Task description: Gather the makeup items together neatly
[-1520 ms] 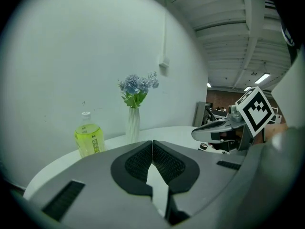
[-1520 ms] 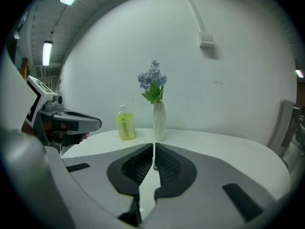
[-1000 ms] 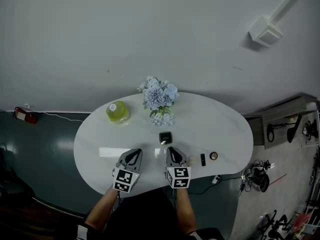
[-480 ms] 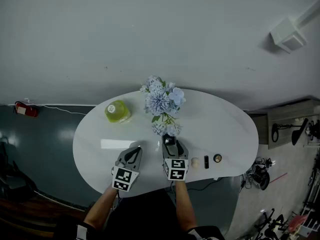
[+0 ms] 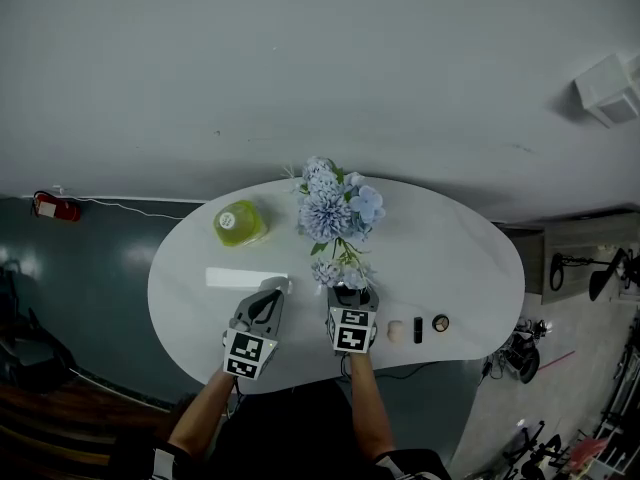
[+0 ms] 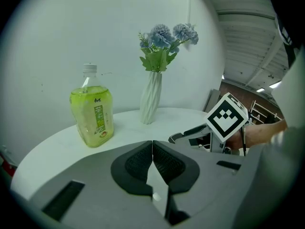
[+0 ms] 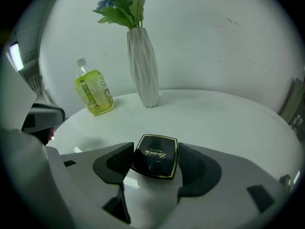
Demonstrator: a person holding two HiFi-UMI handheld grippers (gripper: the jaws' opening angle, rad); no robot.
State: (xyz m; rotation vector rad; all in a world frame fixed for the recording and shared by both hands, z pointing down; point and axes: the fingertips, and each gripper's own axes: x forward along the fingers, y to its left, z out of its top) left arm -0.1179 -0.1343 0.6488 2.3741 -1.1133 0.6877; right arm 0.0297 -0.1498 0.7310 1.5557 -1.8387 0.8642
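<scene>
Lower now, right gripper (image 5: 352,296) straddles the compact (image 7: 155,155), jaws just spreading, not gripping; rigid, glossy, probably light, so pinch its sides; left gripper (image 6: 152,161) closed, empty

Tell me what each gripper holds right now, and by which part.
Nothing is held. The jaws of the right gripper have just been opening and stand apart around the black compact, flat on the table. The left gripper is shut and empty.

White table (image 5: 450,258): green bottle (image 5: 238,224), blue flowers (image 5: 338,213); left gripper (image 5: 270,296), right gripper (image 5: 352,298) near front edge.
</scene>
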